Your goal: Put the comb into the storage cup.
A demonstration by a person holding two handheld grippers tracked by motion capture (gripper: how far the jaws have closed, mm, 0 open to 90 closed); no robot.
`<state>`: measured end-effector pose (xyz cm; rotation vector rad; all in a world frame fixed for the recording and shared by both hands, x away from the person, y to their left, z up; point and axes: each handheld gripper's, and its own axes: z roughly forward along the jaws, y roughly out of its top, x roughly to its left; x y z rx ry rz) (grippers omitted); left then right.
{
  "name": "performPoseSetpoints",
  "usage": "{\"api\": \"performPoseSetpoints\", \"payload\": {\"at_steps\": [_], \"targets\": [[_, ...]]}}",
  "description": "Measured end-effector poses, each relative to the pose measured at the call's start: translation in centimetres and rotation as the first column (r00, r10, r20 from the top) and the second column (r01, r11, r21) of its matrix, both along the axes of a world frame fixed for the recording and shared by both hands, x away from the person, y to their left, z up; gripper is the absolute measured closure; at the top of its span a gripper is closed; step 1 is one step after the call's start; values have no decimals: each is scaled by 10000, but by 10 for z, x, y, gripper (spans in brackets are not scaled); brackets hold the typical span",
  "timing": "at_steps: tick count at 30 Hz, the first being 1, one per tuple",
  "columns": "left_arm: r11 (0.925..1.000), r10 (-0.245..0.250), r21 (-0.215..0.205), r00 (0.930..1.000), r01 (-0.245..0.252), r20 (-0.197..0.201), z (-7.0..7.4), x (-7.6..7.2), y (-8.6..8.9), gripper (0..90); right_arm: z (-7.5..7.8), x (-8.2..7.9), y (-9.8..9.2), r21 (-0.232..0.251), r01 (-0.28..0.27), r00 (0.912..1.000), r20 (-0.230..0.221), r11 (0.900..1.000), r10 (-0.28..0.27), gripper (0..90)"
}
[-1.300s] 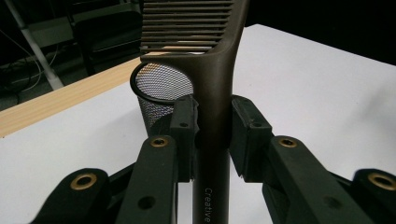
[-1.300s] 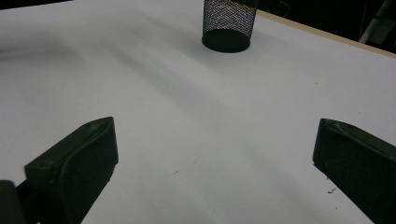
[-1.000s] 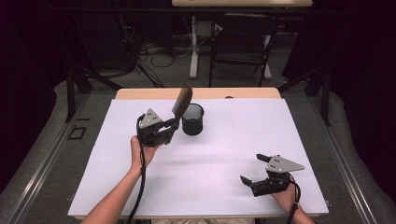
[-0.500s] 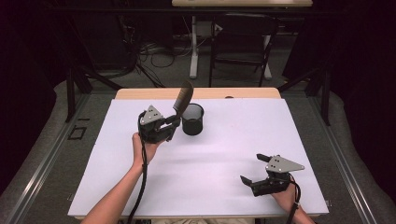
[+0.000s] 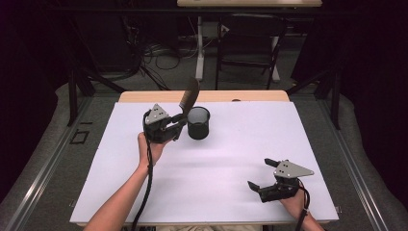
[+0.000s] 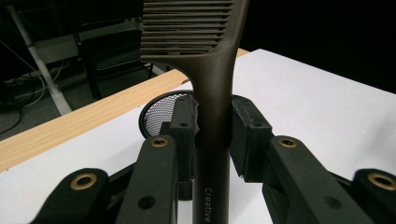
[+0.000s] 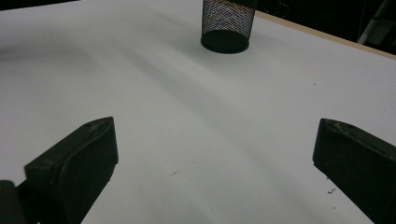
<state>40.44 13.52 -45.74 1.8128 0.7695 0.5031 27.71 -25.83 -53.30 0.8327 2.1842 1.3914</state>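
High view first: a dark brown comb (image 5: 189, 95) stands nearly upright above the table, its toothed head tilted up and away from the person, its handle clamped in the left gripper (image 5: 174, 126). Left gripper view makes the grip plain, with both black pads pressed against the comb (image 6: 212, 93) handle from either side and the teeth rising out of the top edge; the word "Creative" runs along the handle low down. Just beside the comb, on the right as the high view shows it, sits a black mesh cup (image 5: 198, 123), upright on the white table cover (image 5: 231, 159), and the comb's head leans over the cup's near rim without any contact I can make out. From the left gripper view the mesh cup (image 6: 161, 112) sits right behind the jaws, partly hidden by them. The left hand (image 5: 151, 147) carries its gripper off the surface. Well apart, near the front right corner, the right gripper (image 5: 263, 177) rests low on the cover with its jaws spread wide and nothing between them; its own view shows bare white cover between the two black jaws and the mesh cup (image 7: 228, 25) far ahead
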Motion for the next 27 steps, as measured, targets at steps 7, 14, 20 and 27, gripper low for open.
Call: {"api": "performPoseSetpoints", "payload": {"at_steps": [7, 14, 20, 27], "targets": [[10000, 70, -63, 9999, -69, 99, 1, 4, -1, 725, 0, 0, 0, 12, -8, 10000, -20, 10000, 8, 0], [9998, 115, -134, 9998, -113, 166, 2, 9, -2, 726, 0, 0, 0, -3, -7, 10000, -17, 10000, 7, 0], [9998, 128, -172, 9997, -125, 223, 5, 12, -2, 725, -1, 1, 0, -5, -45, 10000, -49, 10000, 45, 0], [9997, 165, -168, 9992, -159, 359, 9, 14, -5, 725, -1, 1, 0, 16, -89, 9999, -102, 10000, 89, 0]]}}
